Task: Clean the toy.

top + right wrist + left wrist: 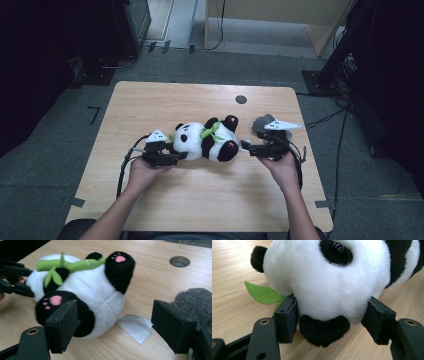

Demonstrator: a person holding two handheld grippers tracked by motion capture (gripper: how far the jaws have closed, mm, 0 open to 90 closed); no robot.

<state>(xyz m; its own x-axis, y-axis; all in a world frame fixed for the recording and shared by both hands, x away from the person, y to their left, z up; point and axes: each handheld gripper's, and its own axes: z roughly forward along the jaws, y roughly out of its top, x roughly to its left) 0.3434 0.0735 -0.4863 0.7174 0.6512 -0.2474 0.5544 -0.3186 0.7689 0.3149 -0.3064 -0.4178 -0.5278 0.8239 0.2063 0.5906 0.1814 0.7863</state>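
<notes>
Subject: a plush panda (206, 141) lying on its side near the middle of the desk (150, 100), head toward the person's left, feet toward the right.
Long axis: runs roughly left to right across the desk, in line with the two grippers facing each other at its ends.
Left gripper (176, 157): at the head end; in the left gripper view its fingers (287, 318) straddle the lower part of the white head, both pads lying against the fur; the plush bulges between them, so it reads as a light grasp on the head, no tight squeeze.
Right gripper (252, 148): at the foot end; in the right gripper view its fingers (62, 323) stand spread and released, with nothing between the pads. The near black foot lies just beyond the left-hand finger, and a white sewn-in label (136, 327) lies on the desk in the gap.
Deciding relation: the panda lies straight ahead of the right fingers along its own axis, close but apart; the left hand already has contact, so the head end is the secured one.
Bystanders: a grey fuzzy object (197, 302) beside the right gripper, clear of the panda; a round cable hole (241, 99) farther back in the desk.
Detail: a green bamboo sprig (72, 265) crosses the chest.
</notes>
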